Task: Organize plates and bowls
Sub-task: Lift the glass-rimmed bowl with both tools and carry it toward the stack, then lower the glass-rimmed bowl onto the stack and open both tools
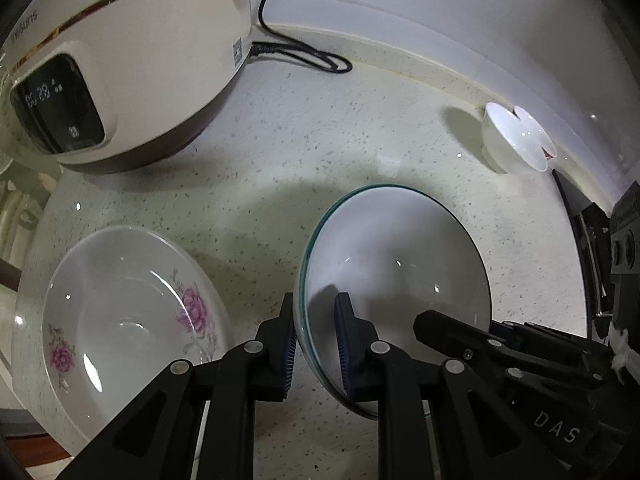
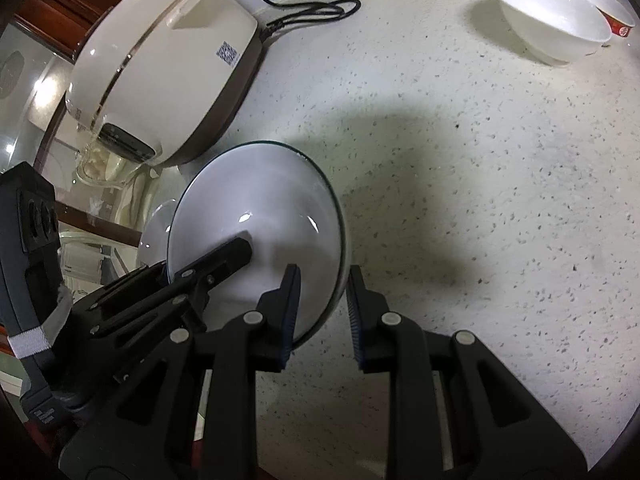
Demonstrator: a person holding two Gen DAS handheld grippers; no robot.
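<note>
Both grippers, left (image 1: 316,344) and right (image 2: 320,316), straddle the bowl (image 1: 400,264) rim, fingers apparently pinching. Opposed pulls risk slipping it onto the plate (image 1: 120,312).

A cream rice cooker (image 1: 132,68) with a gold trim band and a lit dark display panel (image 1: 56,104) stands on the speckled white table (image 1: 280,152). Its black power cord (image 1: 304,54) loops across the table toward the wall behind it.
</note>
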